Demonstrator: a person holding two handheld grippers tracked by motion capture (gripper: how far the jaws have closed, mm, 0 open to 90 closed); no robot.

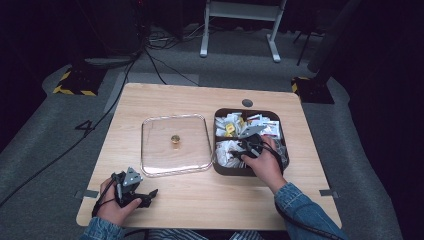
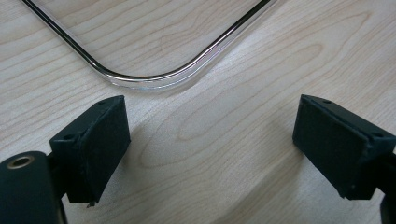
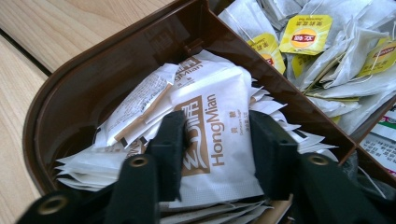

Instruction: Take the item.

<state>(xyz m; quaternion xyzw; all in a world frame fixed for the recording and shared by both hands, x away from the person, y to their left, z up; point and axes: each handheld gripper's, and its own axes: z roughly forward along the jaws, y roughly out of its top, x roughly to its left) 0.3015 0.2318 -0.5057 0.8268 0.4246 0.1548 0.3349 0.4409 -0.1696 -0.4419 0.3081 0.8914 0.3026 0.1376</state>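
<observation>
Black jaws of the right gripper stand narrow, clamped on the two side edges of a white sachet atop the stack in the box's near compartment; stack below is hidden, sachet's lower edge cut off. Left gripper rests wide open, nothing between, on bare table just beside the lid's corner.

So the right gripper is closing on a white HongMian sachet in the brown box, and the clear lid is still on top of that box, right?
Not quite. The clear lid lies flat on the table left of the brown box, as the high view shows. The rest holds: the right gripper has its jaws on either side of the white HongMian sachet.
</observation>
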